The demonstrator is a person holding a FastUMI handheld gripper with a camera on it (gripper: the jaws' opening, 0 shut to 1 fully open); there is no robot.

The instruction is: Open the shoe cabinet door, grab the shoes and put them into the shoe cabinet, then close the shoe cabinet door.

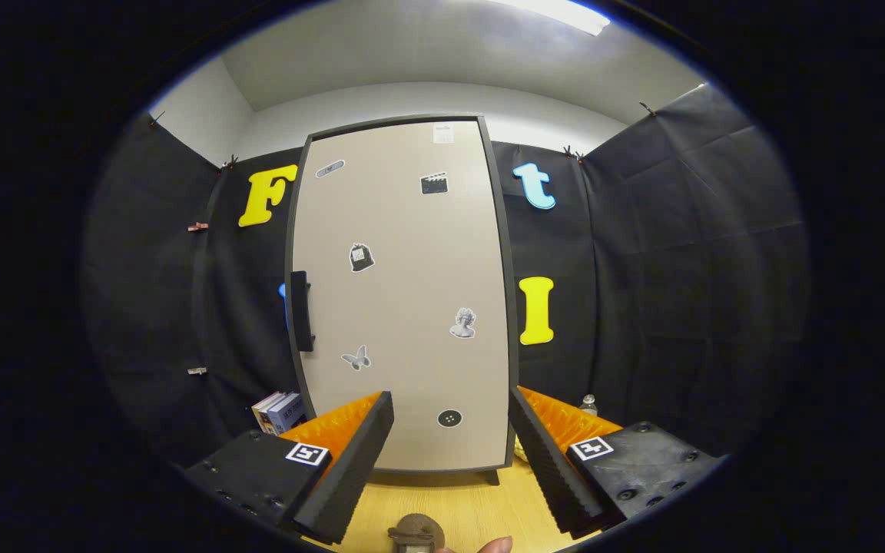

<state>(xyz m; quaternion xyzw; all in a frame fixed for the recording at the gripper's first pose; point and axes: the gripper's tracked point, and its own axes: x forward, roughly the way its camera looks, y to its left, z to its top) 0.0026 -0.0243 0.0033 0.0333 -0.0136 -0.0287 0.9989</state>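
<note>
The claw (450, 430) is spread wide with nothing between its two black-padded, orange-backed fingers (350, 461), which point at the lower part of the shoe cabinet (404, 307) standing dead ahead at twelve o'clock. The cabinet's beige door (412, 230) is shut, framed by a dark edge and dotted with small stickers (362, 257). A black handle (301, 311) sits on the door's edge at about nine o'clock from the door's middle. The cabinet stands on a light wooden floor (473, 499). At roughly eight o'clock from the cabinet's base, beyond the left finger, some books (280, 411) lean against the wall. At four o'clock, behind the right finger, a small clear bottle (588, 404) shows. Just beneath the fingers, at six o'clock, lies a brownish object (415, 530) that may be a shoe, though I cannot tell for sure.
</note>
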